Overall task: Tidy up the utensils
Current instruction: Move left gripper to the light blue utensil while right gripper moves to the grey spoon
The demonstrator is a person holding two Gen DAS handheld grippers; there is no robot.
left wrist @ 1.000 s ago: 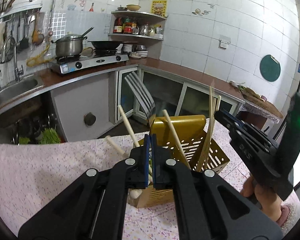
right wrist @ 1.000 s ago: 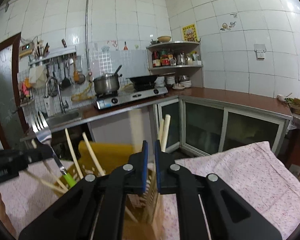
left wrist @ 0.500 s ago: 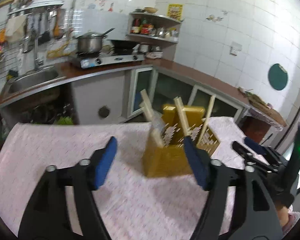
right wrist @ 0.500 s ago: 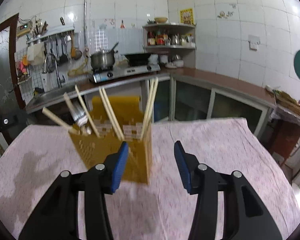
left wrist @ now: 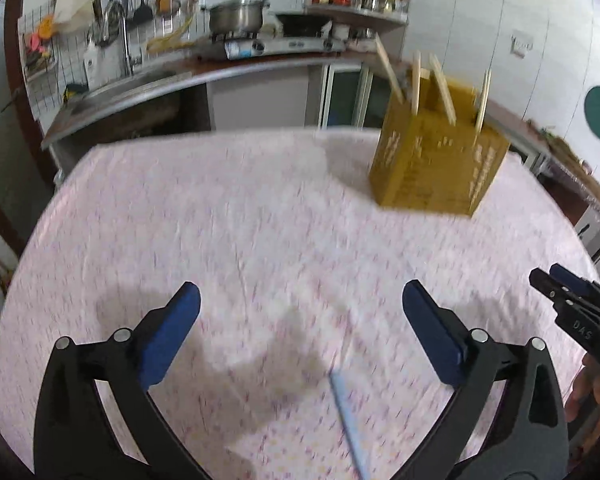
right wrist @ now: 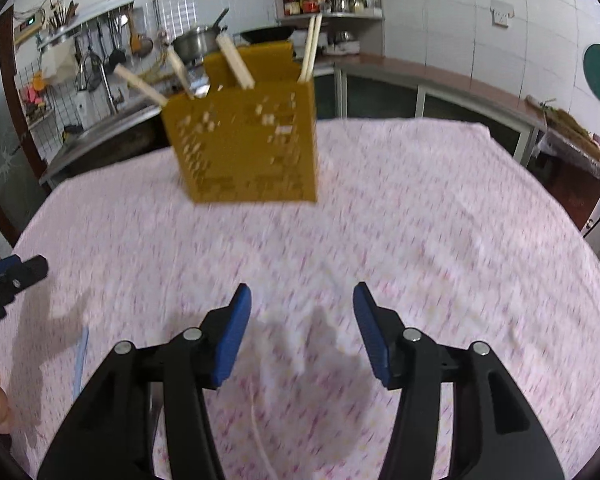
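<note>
A yellow perforated utensil holder (left wrist: 436,168) stands on the pink tablecloth at the far right, with several wooden chopsticks (left wrist: 442,88) sticking out; it also shows in the right wrist view (right wrist: 248,152). My left gripper (left wrist: 300,332) is open and empty, low over the cloth. A pale blue utensil handle (left wrist: 350,428) lies on the cloth between its fingers, and shows at the left in the right wrist view (right wrist: 80,364). My right gripper (right wrist: 302,330) is open and empty, with a thin white stick (right wrist: 260,436) on the cloth below it.
The pink floral tablecloth (left wrist: 240,220) covers the table. Behind it run a kitchen counter with a sink (left wrist: 132,80), a gas stove with a pot (left wrist: 236,20) and a corner shelf of jars (right wrist: 328,0). The right gripper's tip (left wrist: 572,304) shows at the right edge.
Both grippers opened from shut and pulled back and down from the holder toward the near side of the table. The fork held by the left gripper is now gone from it.
</note>
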